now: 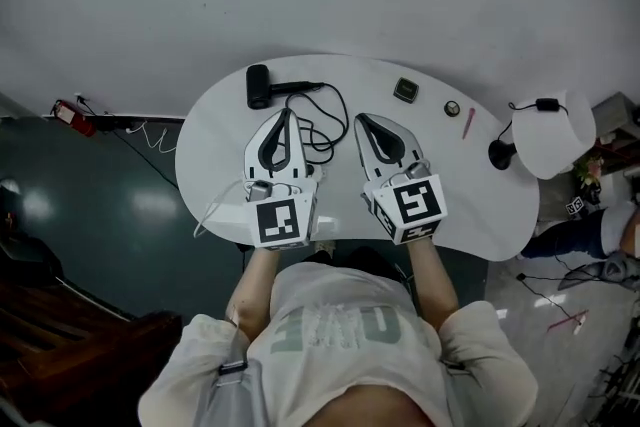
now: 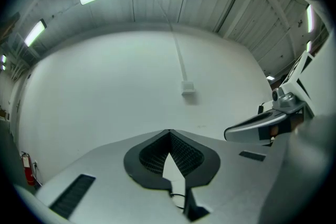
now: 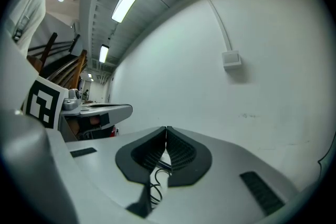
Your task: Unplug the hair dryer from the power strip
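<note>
A black hair dryer [image 1: 258,85] lies at the far left of the white table [image 1: 480,205]. Its black cord [image 1: 322,123] runs in loops toward the table's middle. My left gripper [image 1: 289,112] is shut and empty, held above the table just left of the cord loops. My right gripper [image 1: 358,118] is also shut and empty, just right of them. The left gripper view shows its own closed jaws [image 2: 169,132] with a bit of cord [image 2: 178,198] below them. Under the closed jaws [image 3: 166,128] in the right gripper view, cord loops [image 3: 156,189] show too. I cannot make out a power strip.
A small dark square item [image 1: 405,90], a small round item [image 1: 452,108] and a pink pen [image 1: 467,123] lie at the table's far right. A white-shaded lamp [image 1: 548,137] stands at the right edge. A red object [image 1: 68,113] lies on the floor at left.
</note>
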Available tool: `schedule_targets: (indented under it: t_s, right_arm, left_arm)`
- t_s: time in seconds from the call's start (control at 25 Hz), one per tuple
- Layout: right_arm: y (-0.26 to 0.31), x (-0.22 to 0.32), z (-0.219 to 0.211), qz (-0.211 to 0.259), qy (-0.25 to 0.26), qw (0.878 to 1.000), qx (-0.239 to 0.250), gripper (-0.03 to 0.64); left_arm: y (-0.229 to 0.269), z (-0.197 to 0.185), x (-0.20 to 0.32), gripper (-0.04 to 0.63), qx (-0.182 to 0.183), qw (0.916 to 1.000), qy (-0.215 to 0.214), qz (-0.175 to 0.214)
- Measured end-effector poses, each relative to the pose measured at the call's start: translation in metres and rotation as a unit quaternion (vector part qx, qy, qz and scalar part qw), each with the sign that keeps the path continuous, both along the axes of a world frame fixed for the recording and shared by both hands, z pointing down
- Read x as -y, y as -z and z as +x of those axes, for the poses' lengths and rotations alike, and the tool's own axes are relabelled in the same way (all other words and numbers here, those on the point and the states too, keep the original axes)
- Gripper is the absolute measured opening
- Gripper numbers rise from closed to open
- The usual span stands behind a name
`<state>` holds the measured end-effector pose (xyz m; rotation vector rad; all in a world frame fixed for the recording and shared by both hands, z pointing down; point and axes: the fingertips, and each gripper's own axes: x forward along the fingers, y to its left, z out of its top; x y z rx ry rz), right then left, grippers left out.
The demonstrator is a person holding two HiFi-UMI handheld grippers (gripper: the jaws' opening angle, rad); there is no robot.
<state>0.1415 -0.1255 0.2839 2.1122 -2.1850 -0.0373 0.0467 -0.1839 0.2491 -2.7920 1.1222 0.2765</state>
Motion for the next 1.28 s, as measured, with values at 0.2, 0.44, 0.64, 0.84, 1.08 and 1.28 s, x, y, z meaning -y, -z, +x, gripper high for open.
schedule_targets:
  t_s: [0.2, 0.44, 0.64, 0.84, 1.08, 1.28]
  right_arm:
    - [-0.004, 0.01, 0.012, -0.004, 0.03, 1.0, 0.01, 0.021]
    - [-0.009, 0.012, 0.022, -0.006, 0.067, 0.998, 0.014, 0.021]
    - [-0.01, 0.02, 0.012, -0.023, 0.147, 0.988, 0.035, 0.023]
    - [-0.026, 0.019, -0.025, -0.072, 0.297, 0.95, 0.059, 0.201]
    - [-0.106, -0.004, -0.06, -0.219, 0.406, 0.886, -0.042, 0.204]
    - [-0.174, -0.014, -0.076, -0.306, 0.435, 0.839, -0.115, 0.219]
  left_arm:
    - [-0.006, 0.025, 0.01, 0.012, 0.016, 0.9999, -0.001, 0.004]
    - [-0.013, 0.039, 0.01, 0.014, 0.028, 0.9994, 0.02, 0.003]
    - [-0.02, 0.033, 0.013, 0.014, 0.044, 0.9982, 0.039, -0.007]
    - [-0.028, 0.017, 0.014, 0.014, 0.054, 0.9965, 0.062, -0.01]
    - [-0.041, -0.006, 0.014, 0.014, 0.073, 0.9928, 0.095, -0.003]
    - [-0.053, -0.024, 0.014, 0.014, 0.08, 0.9896, 0.119, -0.012]
